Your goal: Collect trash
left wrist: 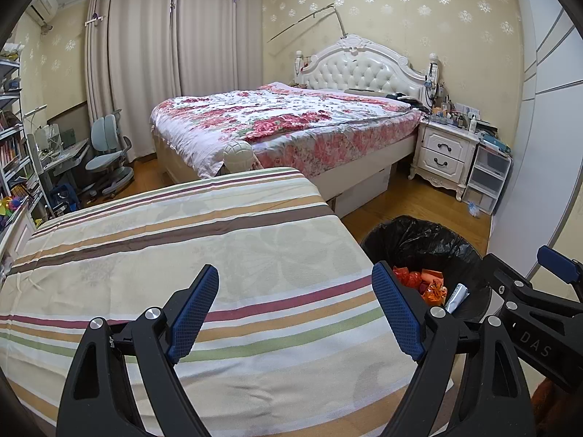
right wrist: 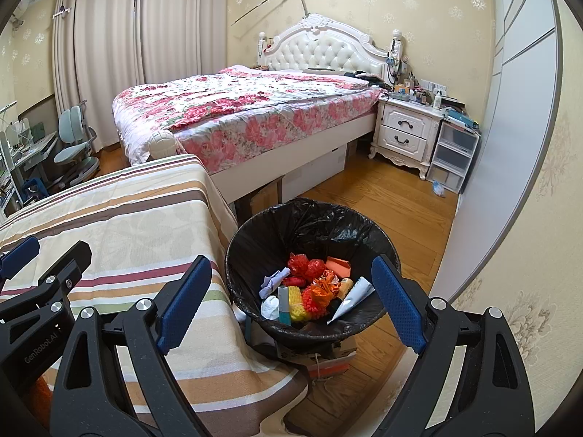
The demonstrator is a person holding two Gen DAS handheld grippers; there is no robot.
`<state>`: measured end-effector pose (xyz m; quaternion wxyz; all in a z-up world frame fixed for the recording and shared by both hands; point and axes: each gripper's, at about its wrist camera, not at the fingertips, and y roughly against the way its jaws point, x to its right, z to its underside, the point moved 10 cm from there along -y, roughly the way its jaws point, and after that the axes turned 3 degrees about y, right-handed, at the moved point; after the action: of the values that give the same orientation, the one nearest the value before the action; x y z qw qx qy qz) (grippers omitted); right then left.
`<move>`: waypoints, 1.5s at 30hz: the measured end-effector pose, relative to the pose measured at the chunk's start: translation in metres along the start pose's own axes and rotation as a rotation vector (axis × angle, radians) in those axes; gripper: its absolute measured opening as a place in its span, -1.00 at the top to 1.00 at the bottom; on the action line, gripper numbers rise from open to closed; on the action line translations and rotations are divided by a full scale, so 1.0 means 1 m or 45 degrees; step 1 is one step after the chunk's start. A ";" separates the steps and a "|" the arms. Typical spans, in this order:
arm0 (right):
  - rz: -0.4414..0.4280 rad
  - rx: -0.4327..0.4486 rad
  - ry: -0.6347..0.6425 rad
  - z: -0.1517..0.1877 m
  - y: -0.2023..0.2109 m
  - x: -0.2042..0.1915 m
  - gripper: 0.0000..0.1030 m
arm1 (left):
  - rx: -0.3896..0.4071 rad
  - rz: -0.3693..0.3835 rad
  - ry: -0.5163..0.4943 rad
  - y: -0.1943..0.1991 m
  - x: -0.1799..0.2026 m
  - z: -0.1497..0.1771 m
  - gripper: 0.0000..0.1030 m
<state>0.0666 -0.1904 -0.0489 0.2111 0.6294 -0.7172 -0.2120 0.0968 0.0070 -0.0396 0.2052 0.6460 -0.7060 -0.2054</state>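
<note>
A round bin lined with a black bag (right wrist: 309,218) stands on the wood floor beside a striped-cloth table (right wrist: 138,218). Inside lies several pieces of trash (right wrist: 313,291): red and orange wrappers, a yellow piece, white paper, a grey tube. My right gripper (right wrist: 289,302) hovers over the bin's near side, open, nothing between its blue pads. My left gripper (left wrist: 295,313) hangs open over the striped cloth (left wrist: 182,247), empty; the bin (left wrist: 419,240) shows to its right with some trash (left wrist: 426,284). The right gripper's body (left wrist: 539,302) is at that view's right edge.
A floral-covered bed (right wrist: 237,116) with a white headboard fills the middle of the room. A white nightstand (right wrist: 404,134) and clear plastic drawers (right wrist: 453,156) stand by the right wall. A blue chair (left wrist: 109,153), desk and shelves sit at left. A cardboard box (right wrist: 328,357) lies under the bin.
</note>
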 end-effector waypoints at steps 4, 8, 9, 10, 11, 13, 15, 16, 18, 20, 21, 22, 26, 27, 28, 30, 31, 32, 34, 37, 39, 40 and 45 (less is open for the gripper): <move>0.001 0.000 0.000 0.000 0.000 0.000 -0.70 | -0.002 -0.001 0.002 0.000 0.000 0.001 -0.62; 0.000 0.000 0.001 -0.001 -0.001 0.000 -0.70 | -0.003 -0.001 0.001 0.000 0.000 0.001 -0.62; 0.000 0.000 0.001 0.000 0.000 0.000 -0.70 | -0.003 0.000 0.001 0.000 0.000 0.001 -0.62; 0.000 -0.001 0.001 0.000 -0.001 0.000 -0.70 | -0.003 0.000 0.002 0.000 0.000 0.001 -0.62; 0.000 -0.001 0.001 -0.001 -0.001 0.000 -0.70 | -0.004 0.000 0.003 0.000 0.000 0.001 -0.62; 0.001 0.000 0.000 0.000 0.000 0.000 -0.70 | -0.002 -0.001 0.003 0.000 0.000 0.001 -0.62; 0.001 -0.001 0.001 -0.001 -0.001 0.000 -0.70 | -0.001 -0.001 0.001 0.001 0.000 0.001 -0.62; 0.001 -0.002 0.000 0.000 0.000 0.000 -0.70 | -0.002 0.001 0.001 0.000 0.000 0.001 -0.62; 0.000 -0.002 0.001 -0.001 -0.001 0.000 -0.70 | -0.002 0.003 0.000 0.000 0.000 0.001 -0.62; 0.000 -0.002 0.001 -0.001 -0.001 0.000 -0.70 | 0.000 0.001 0.000 0.000 0.000 0.001 -0.62; 0.000 -0.002 0.001 -0.001 -0.001 0.000 -0.70 | 0.001 0.002 -0.001 0.001 0.001 0.001 -0.62; 0.001 -0.002 0.001 -0.001 -0.001 0.000 -0.70 | 0.001 0.002 -0.002 0.001 0.002 0.001 -0.62; 0.002 -0.002 0.001 0.001 -0.001 0.001 -0.70 | 0.002 0.001 -0.002 0.002 0.003 0.000 -0.62; 0.001 -0.003 0.000 0.001 -0.001 0.001 -0.70 | 0.001 0.001 -0.002 0.002 0.003 0.000 -0.62; 0.001 -0.005 0.000 0.001 -0.001 0.001 -0.70 | 0.000 0.003 -0.003 0.002 0.003 0.000 -0.62; 0.002 -0.006 -0.001 0.002 0.000 0.001 -0.70 | -0.004 0.003 -0.008 0.002 0.005 0.000 -0.62; 0.002 -0.006 -0.001 0.003 0.001 0.002 -0.70 | -0.007 0.004 -0.013 0.001 0.006 0.000 -0.62; 0.000 -0.005 0.000 0.002 0.000 0.002 -0.70 | -0.009 0.005 -0.017 0.000 0.007 0.000 -0.62; 0.000 -0.005 0.001 0.002 0.000 0.002 -0.70 | -0.008 0.005 -0.021 0.000 0.009 0.000 -0.62; 0.001 -0.005 0.000 0.002 0.000 0.002 -0.70 | -0.002 0.010 -0.033 0.001 0.011 0.000 -0.62; 0.001 -0.006 0.000 0.001 0.000 0.002 -0.70 | 0.006 0.003 -0.036 0.001 0.012 -0.001 -0.62; 0.002 -0.006 0.000 0.002 0.000 0.002 -0.70 | 0.008 0.000 -0.036 0.001 0.011 -0.001 -0.62; 0.001 -0.006 0.000 0.001 0.000 0.002 -0.70 | 0.000 0.010 -0.015 0.000 0.010 0.000 -0.62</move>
<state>0.0660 -0.1921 -0.0498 0.2128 0.6286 -0.7169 -0.2136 0.0961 -0.0029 -0.0389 0.2016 0.6421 -0.7097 -0.2083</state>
